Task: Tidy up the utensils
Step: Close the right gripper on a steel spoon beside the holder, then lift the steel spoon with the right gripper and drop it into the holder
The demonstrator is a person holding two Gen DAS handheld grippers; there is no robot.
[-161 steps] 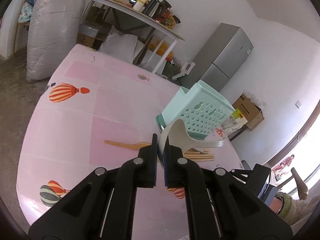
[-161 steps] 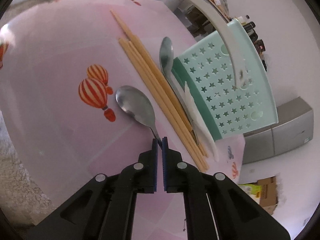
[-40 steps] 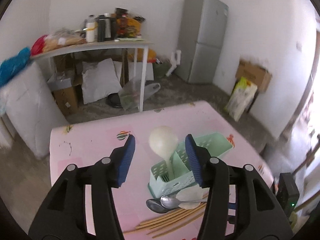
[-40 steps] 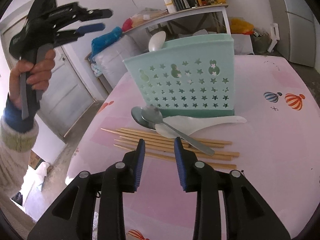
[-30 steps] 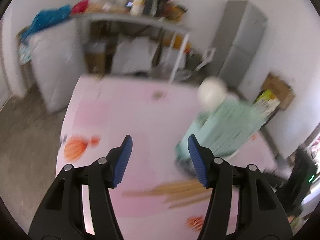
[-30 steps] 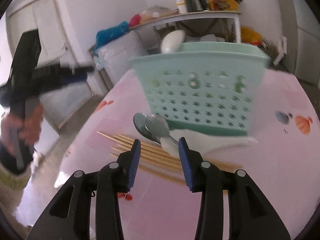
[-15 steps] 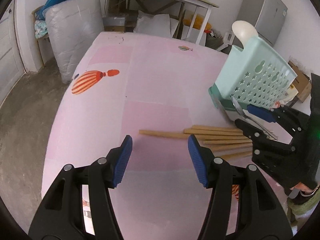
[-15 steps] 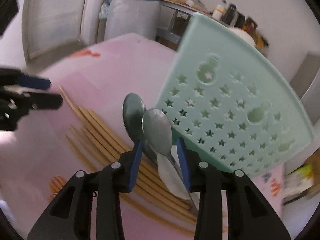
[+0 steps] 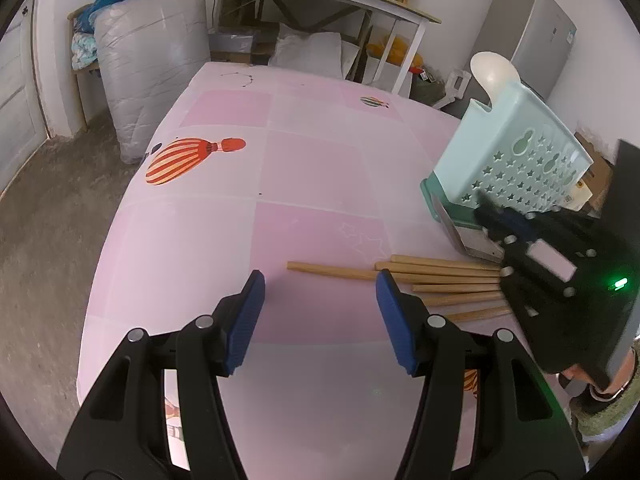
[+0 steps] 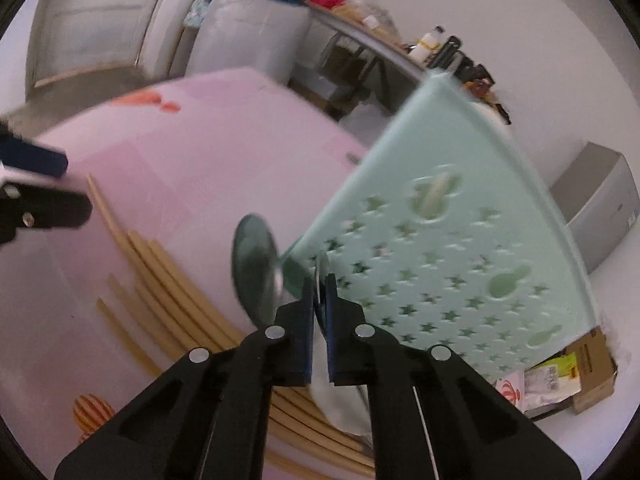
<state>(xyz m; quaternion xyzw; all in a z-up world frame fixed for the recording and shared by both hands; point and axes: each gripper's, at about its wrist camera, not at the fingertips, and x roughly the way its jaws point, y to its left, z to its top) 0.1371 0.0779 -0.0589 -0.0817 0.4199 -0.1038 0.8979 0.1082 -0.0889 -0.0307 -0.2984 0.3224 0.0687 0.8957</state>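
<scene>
Pink balloon-print cloth covers the table (image 9: 312, 184); cluttered shelf and grey fridge behind. Mint utensil caddy (image 9: 516, 160) stands at the far right of the table, a white spoon (image 9: 494, 70) already upright in it.

Right gripper (image 10: 319, 304): jaws nearly together, a thin metal edge between them, judged to be the handle of a metal spoon (image 10: 320, 272), though blur prevents certainty. A second metal spoon (image 10: 256, 264) lies just beside, bowl near the caddy's base. Another white spoon (image 10: 340, 400) lies partly hidden under the gripper.

Left gripper (image 9: 320, 316): spread wide, holding nothing, hovering above the near ends of the wooden chopsticks (image 9: 420, 280), which lie in a loose fan on the cloth.

Step in hand, as judged: lift the pinched spoon and stand it in the caddy.

Notes for doing it well:
- Confirm grip is firm on the thin handle before raising; flat metal may pivot.
- Raise clear of the caddy's rim, then tip the handle downward.
- Avoid dragging the neighbouring spoon or chopsticks.
- Lower into a compartment; do not knock the light caddy over.
</scene>
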